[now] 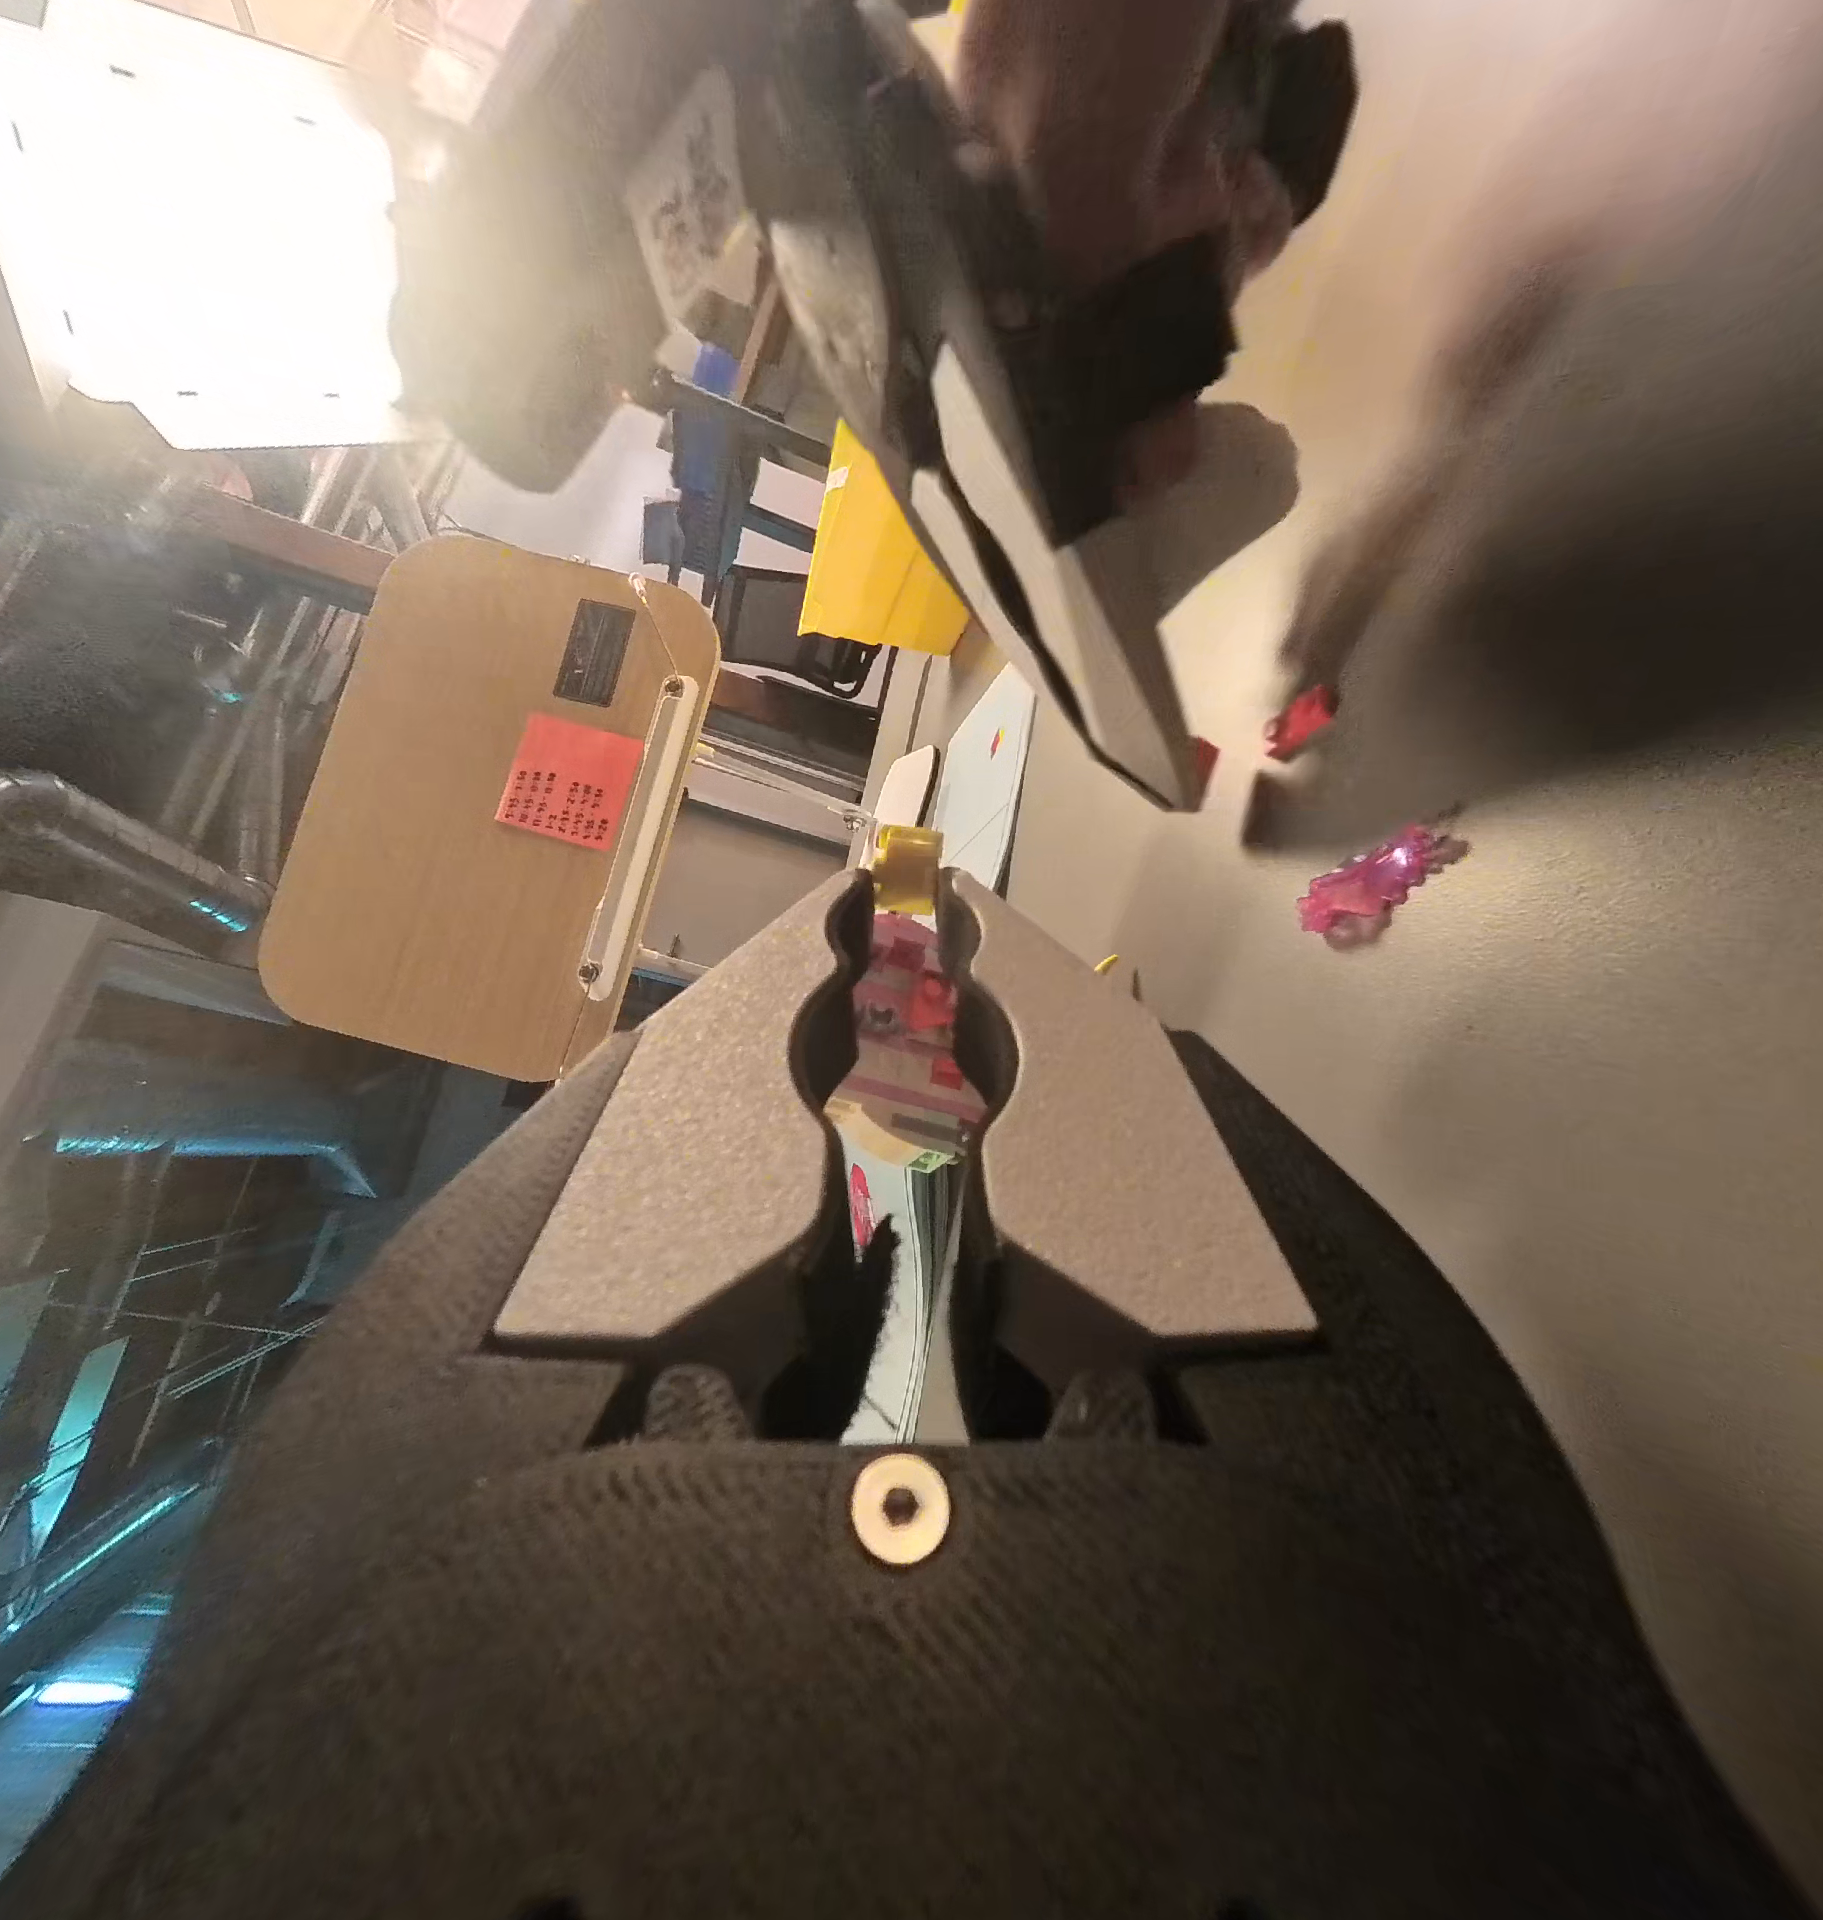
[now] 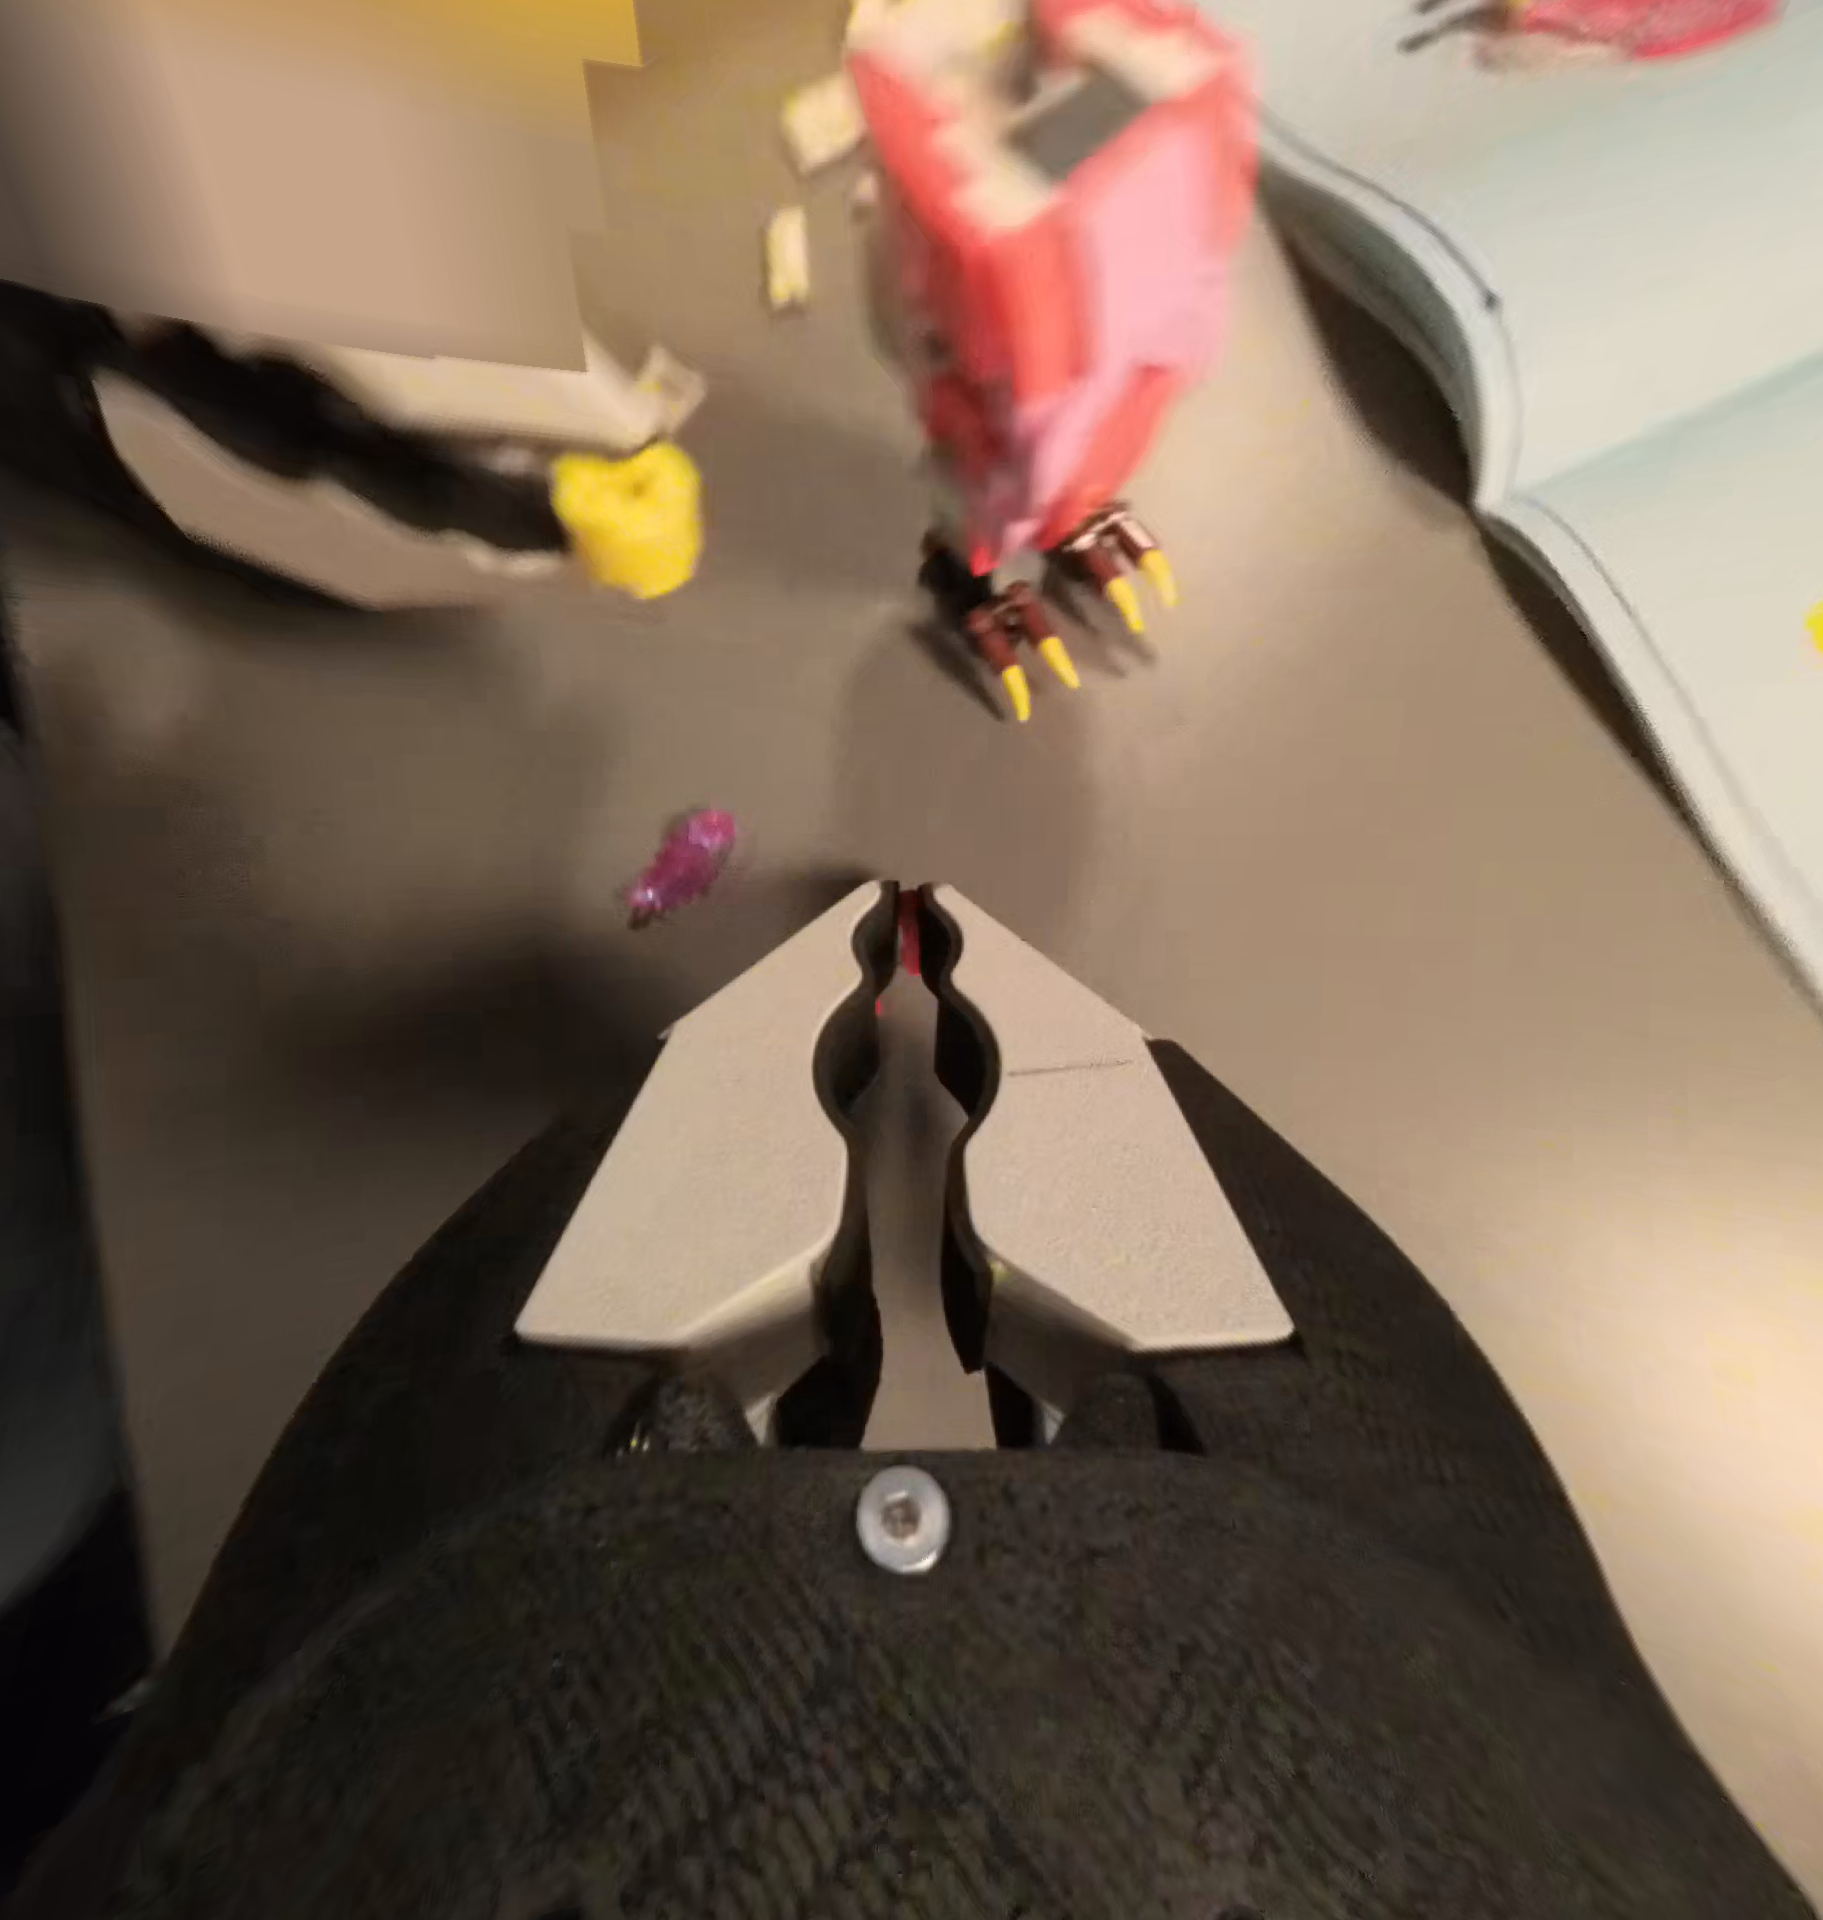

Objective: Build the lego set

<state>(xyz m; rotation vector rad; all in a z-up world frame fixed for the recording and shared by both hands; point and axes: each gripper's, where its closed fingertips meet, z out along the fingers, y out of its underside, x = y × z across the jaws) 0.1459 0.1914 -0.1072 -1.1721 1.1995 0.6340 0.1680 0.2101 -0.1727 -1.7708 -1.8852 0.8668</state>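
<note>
Grey worktop point(image 2: 1302, 935) beneath me, my left fingers point(image 1: 964, 925) pinching a yellow toy brick point(image 1: 907, 868), my right fingers point(image 2: 948, 935) pinching a thin red piece point(image 2: 908, 930), pink translucent piece point(image 2: 683, 862) nearby

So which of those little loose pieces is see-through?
The glittery pink translucent piece lying alone on the grey table. The small yellow brick in the left jaws and the red bits are solid.

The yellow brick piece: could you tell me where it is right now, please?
In the left wrist view the yellow brick piece sits clamped at the tips of the left gripper, above the pink-and-red brick model.
</note>
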